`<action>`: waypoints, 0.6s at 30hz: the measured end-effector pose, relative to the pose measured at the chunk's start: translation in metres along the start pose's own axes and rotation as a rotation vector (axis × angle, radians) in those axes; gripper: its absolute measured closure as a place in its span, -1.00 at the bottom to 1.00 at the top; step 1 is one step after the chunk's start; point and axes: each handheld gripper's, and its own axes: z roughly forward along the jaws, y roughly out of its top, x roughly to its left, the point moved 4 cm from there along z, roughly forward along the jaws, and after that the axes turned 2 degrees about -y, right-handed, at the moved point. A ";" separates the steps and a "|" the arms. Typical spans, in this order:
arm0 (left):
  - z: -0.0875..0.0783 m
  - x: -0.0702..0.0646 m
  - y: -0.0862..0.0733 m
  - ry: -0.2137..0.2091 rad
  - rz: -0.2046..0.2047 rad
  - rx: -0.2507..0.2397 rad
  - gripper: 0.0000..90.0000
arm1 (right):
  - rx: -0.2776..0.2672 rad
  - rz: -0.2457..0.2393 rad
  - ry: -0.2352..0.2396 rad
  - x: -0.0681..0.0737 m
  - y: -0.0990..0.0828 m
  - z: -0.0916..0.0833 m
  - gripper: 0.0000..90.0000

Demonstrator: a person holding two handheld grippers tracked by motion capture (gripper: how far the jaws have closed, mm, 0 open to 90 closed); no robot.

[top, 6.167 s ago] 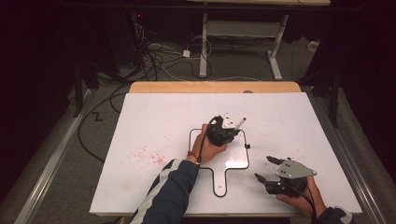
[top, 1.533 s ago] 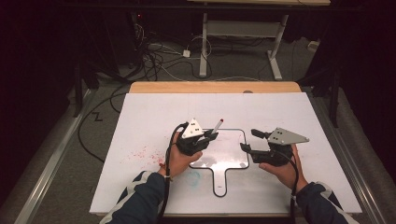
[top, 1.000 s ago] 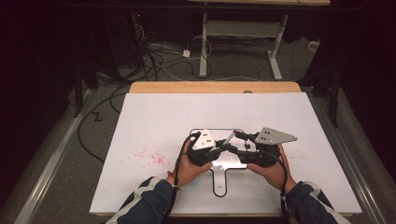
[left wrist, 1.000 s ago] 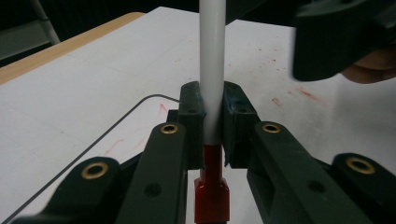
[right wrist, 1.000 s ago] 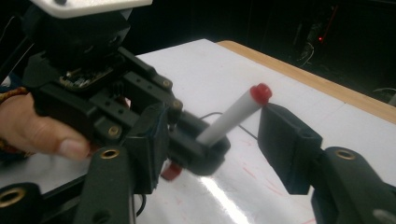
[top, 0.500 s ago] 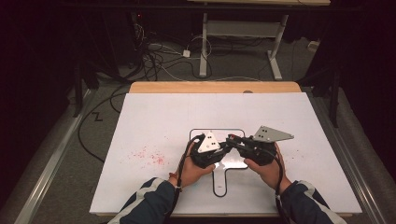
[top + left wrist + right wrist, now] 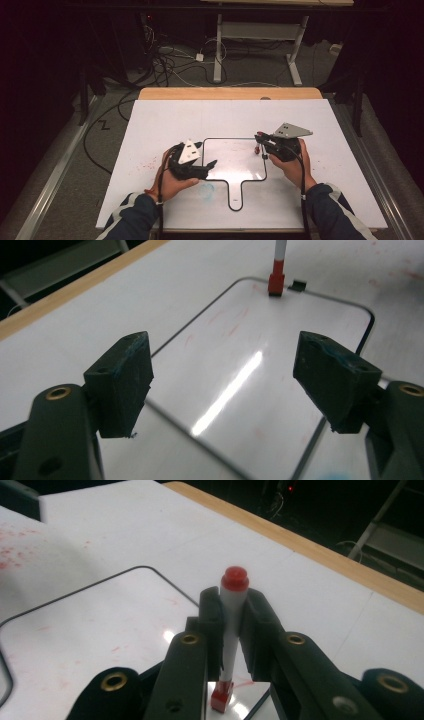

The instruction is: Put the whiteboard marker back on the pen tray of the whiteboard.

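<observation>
We have the slim white marker with a red cap and red tip (image 7: 231, 630) pinched between the fingers of the right gripper (image 7: 263, 145). It stands nearly upright, long axis close to vertical, red tip down and touching, or all but touching, the far right corner of the small white dry-erase board with a black rim and a handle tab (image 7: 235, 161). So the board lies straight below the tip and spreads left and near from it, towards us. Our left gripper (image 7: 207, 166) has just been opening; its fingers (image 7: 122, 382) stand spread with nothing between them, at the board's near left edge, well apart from the marker. The board lies flat on the white counter (image 7: 165, 120). We judge the right hand writes.
</observation>
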 end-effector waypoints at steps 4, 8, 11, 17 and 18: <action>-0.022 0.005 -0.023 0.024 -0.031 0.022 -0.51 | 0.023 -0.068 -0.077 -0.008 0.004 0.011 0.81; -0.039 0.005 -0.041 0.044 -0.045 0.043 -0.51 | 0.001 -0.055 -0.065 -0.012 0.004 0.017 0.81; -0.050 0.005 -0.051 0.058 -0.056 0.050 -0.52 | 0.001 -0.031 -0.016 -0.009 0.005 0.016 0.81; -0.065 0.000 -0.066 0.068 -0.070 0.072 -0.54 | 0.048 -0.060 0.014 -0.004 0.011 0.015 0.81; -0.066 -0.001 -0.068 0.070 -0.073 0.071 -0.56 | 0.056 -0.079 -0.023 -0.006 0.011 0.018 0.81</action>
